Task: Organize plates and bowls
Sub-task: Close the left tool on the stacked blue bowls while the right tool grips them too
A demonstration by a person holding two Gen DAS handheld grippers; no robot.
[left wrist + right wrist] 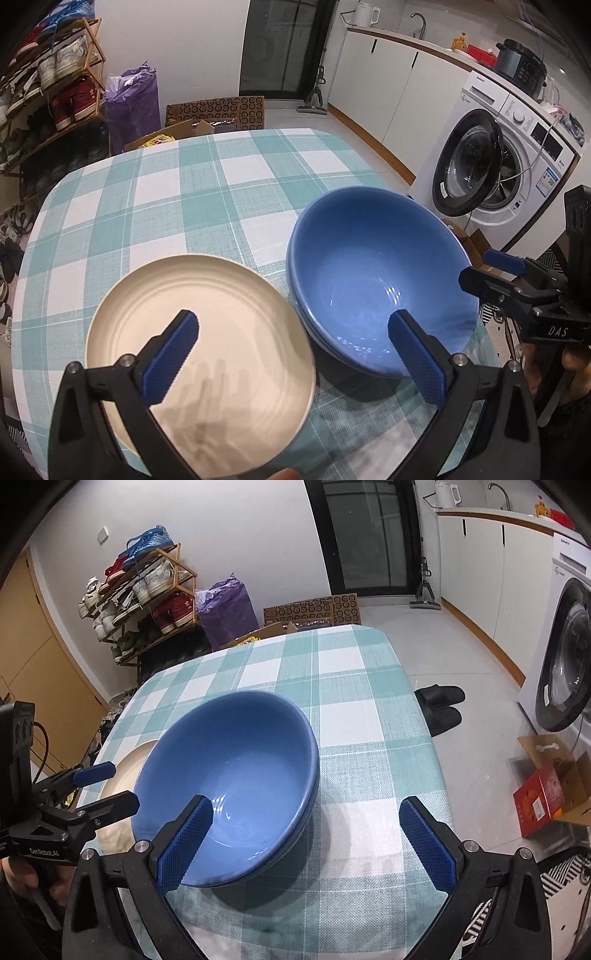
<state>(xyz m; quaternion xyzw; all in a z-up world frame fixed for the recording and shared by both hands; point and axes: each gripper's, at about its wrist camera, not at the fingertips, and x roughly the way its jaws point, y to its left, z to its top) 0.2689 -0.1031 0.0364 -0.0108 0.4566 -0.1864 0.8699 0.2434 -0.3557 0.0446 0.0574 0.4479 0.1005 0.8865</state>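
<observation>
Looks like the sorting is mostly done or sitting between grabs: the blue bowls are already nested, at least two going by the doubled rim, though I can't tell if there's a third. They sit on the near right part of the surface, just beside the cream plate on the left; whether the rims touch I can't make out. The left claw hangs wide open over the plate's near edge and the gap to the bowls, holding nothing. The right claw is wide open too, empty, its left pad over the bowl's near rim. My guess for the next move: pinch the plate's rim with the left claw, which needs a low, flat approach since the rim is thin. The surface has a teal-and-white checked cloth. Around it: a shoe rack, a purple bag, a washing machine with its door ajar, and black slippers on the floor.
</observation>
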